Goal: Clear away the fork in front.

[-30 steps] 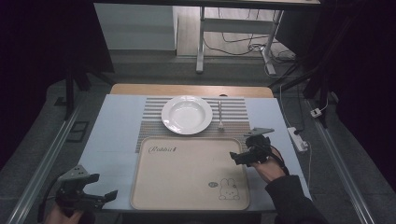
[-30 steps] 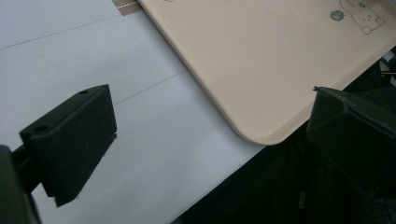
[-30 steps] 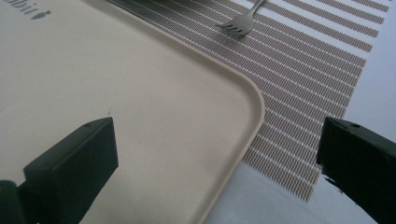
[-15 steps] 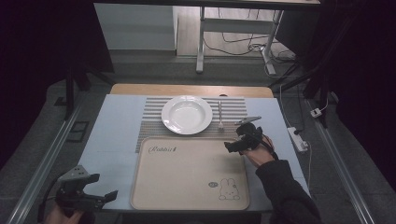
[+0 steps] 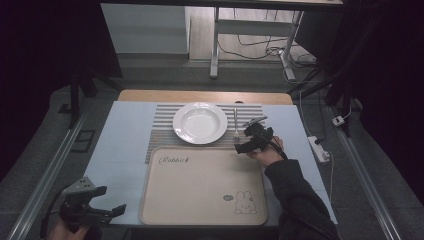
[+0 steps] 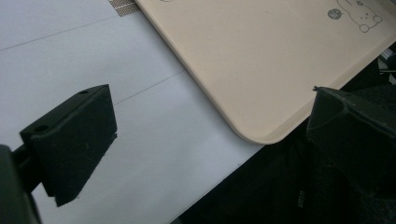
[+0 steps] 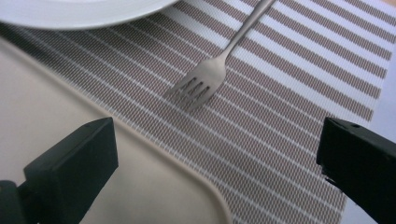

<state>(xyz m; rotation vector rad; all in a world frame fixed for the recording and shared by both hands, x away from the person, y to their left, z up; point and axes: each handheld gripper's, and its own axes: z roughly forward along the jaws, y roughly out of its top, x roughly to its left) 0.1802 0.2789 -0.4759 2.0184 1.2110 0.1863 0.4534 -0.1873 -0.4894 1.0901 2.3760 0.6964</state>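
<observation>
A white plate rests on a striped placemat, with a metal fork lying just to its right. In front of them lies a beige tray printed with a rabbit. My right gripper hovers open over the tray's far right corner, its jaws pointing at the fork's tines. The plate's rim shows at the top of the right gripper view. My left gripper is open at the table's near left corner, beside the tray's near corner, with nothing between its jaws.
A pale blue table cover lies under the mat and tray. A wooden table edge shows at the back. A white power strip sits off the right side. Desk legs and cables stand on the floor beyond.
My right gripper has moved forward and left, from the tray's right edge up to its far right corner near the fork. The left gripper has stayed put.
</observation>
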